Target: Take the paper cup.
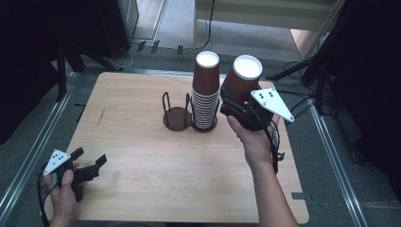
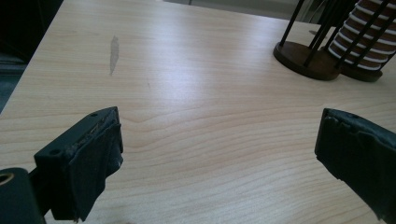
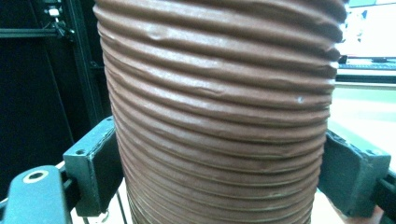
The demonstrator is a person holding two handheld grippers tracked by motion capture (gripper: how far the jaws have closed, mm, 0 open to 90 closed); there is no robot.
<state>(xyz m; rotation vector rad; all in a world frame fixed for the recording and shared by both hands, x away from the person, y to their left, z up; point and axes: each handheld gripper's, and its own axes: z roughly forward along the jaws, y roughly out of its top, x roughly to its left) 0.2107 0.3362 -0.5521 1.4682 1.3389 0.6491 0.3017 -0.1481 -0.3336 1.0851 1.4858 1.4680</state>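
The ribbed paper cup (image 3: pixel 219 112) was reddish brown, with a plain white flat end (image 1: pixel 247 67). The stack of matching cups (image 1: pixel 206 94) showed brown walls banded by thin white rims. The round two-ring wire holder (image 1: pixel 177 117) was dark brown with black rods. The wooden table (image 1: pixel 142 146) was pale beige with fine grain and one grey smudge (image 2: pixel 114 51). The gripper jaws were black, their three-cornered plates (image 1: pixel 272 101) white with black dots.

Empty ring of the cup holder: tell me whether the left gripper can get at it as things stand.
Probably yes. The left gripper sits open at the table's near left corner, with bare wood between it and the empty ring. The right gripper, holding a brown cup, is beyond the cup stack.
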